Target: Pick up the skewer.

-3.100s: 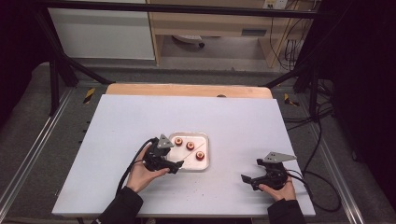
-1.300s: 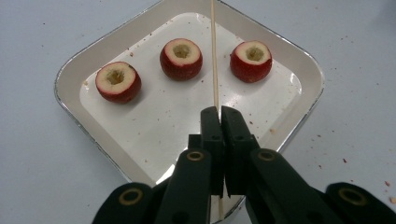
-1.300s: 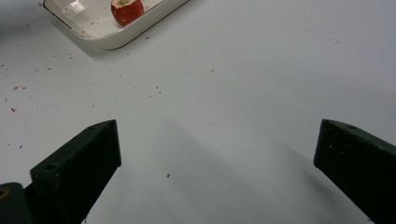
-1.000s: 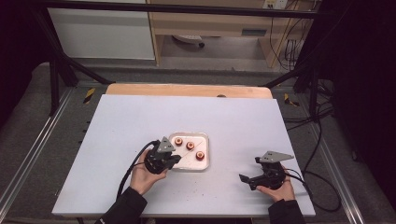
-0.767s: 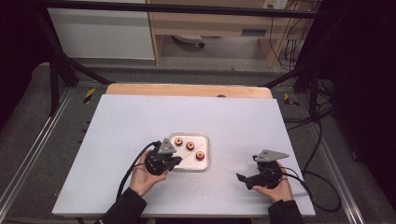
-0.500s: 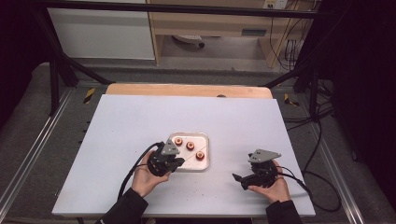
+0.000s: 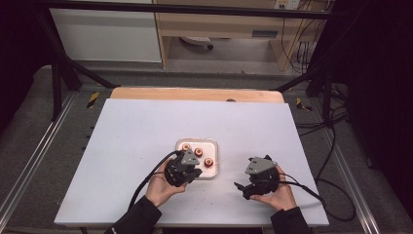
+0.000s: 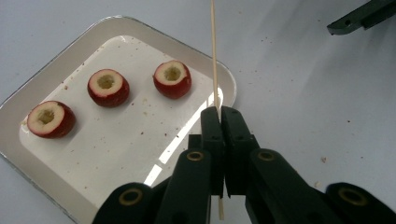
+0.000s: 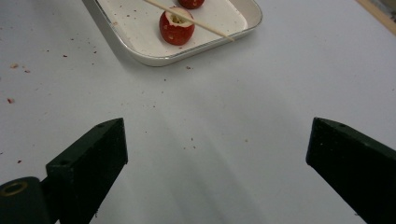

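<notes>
A white tray (image 7: 207, 145) at mid-table holds three cored red fruits (image 8: 107, 87). My left gripper (image 7: 194, 172) sits at the tray's near edge, shut on a thin wooden skewer (image 8: 214, 56) that points out over the tray's right corner (image 8: 226, 88). The nearest fruit (image 9: 176, 25) lies behind the skewer (image 9: 191, 18) in the right gripper view. My right gripper (image 7: 242, 189) hovers to the right of the tray, aimed toward it and open. Its jaws have just been closing a little, with nothing between them (image 9: 217, 154).
The white tabletop (image 7: 146, 126) carries small reddish crumbs near the tray. A wooden strip (image 7: 195, 93) runs along the far edge. Cables trail from both grippers toward the near side.
My right gripper has moved left toward the tray. My left gripper has shifted slightly right along the tray's near edge, still holding the skewer.
</notes>
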`<state>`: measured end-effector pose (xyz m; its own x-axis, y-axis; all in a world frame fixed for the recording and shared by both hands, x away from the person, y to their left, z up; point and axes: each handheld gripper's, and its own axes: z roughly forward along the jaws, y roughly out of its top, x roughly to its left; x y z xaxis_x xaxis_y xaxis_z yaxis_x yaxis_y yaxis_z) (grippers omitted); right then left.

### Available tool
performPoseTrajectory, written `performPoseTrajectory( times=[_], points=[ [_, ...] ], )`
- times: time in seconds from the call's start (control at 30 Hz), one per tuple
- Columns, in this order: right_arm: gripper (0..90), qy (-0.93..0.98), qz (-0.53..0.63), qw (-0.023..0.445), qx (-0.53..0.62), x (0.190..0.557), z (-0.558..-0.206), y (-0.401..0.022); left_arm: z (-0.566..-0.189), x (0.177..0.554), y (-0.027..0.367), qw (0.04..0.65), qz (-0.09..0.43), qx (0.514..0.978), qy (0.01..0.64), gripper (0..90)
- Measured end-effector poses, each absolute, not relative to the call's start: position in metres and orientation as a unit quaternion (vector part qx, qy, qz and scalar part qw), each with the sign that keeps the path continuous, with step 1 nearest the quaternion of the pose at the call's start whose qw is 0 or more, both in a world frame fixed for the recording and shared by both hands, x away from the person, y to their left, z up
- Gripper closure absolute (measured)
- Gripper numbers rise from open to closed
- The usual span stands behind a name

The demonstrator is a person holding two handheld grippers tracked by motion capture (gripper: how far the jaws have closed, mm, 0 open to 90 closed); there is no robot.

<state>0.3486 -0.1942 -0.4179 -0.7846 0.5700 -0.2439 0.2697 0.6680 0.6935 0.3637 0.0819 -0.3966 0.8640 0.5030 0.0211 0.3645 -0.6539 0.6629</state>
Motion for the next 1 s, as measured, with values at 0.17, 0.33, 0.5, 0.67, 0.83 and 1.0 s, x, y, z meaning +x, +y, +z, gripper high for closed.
performPoseTrajectory(
  times=[0.17,0.33,0.5,0.67,0.83,1.0],
  points=[
    [7.6,0.891,0.318,0.245,0.213,0.348,-0.414,-0.189,-0.397,0.363,0.075,0.332,0.1,0.909,0.231,88.6],
    [10.7,0.902,0.296,0.263,0.173,0.345,-0.41,-0.181,-0.396,0.362,0.063,0.32,0.095,0.917,0.218,88.6],
    [15.7,0.911,0.277,0.275,0.133,0.343,-0.408,-0.173,-0.396,0.36,0.053,0.312,0.093,0.923,0.205,88.6],
    [24.0,0.918,0.262,0.286,0.087,0.341,-0.41,-0.167,-0.396,0.358,0.04,0.307,0.088,0.928,0.193,88.5],
    [33.4,0.922,0.252,0.292,0.039,0.341,-0.412,-0.163,-0.397,0.357,0.036,0.305,0.085,0.93,0.19,88.6],
    [43.1,0.927,0.233,0.295,-0.009,0.341,-0.416,-0.16,-0.397,0.357,0.032,0.302,0.075,0.932,0.185,88.6]
  ],
)
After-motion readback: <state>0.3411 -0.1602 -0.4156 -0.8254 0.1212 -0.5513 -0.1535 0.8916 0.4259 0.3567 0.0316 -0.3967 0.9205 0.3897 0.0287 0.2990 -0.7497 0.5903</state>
